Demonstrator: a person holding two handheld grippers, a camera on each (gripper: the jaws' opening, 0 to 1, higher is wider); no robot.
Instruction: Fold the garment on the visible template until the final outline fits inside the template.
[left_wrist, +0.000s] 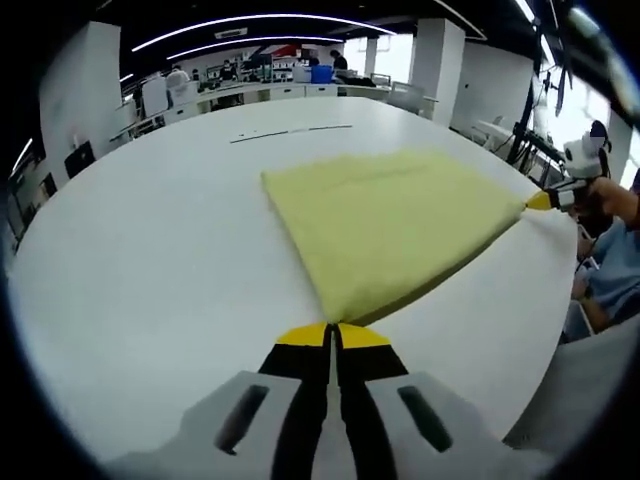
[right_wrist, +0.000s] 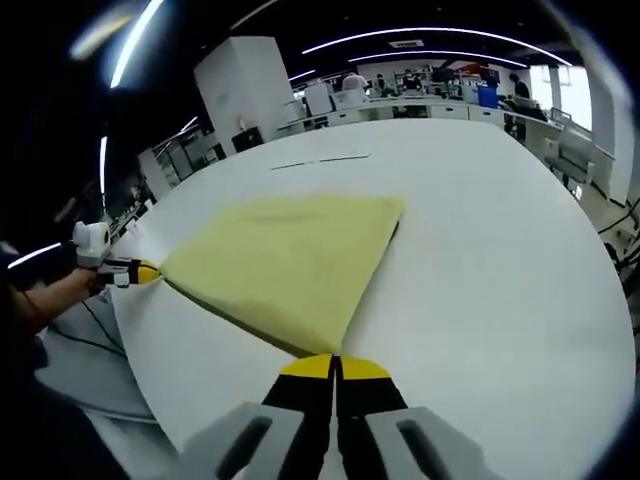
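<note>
Pinching one near corner each, your left gripper (left_wrist: 333, 335) and right gripper (right_wrist: 334, 368) have their jaws pressed together on the yellow garment (left_wrist: 395, 220), which lies spread on the white tabletop (left_wrist: 160, 260) with a thin dark template line (left_wrist: 290, 131) beyond it. If you pull the two corners apart unevenly, my guess is one slips free and the fold skews outside the template.

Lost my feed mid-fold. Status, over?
Left gripper shut on garment corner. Right gripper shut on opposite corner. Yellow garment stretched over white table. Nothing in the way.
</note>
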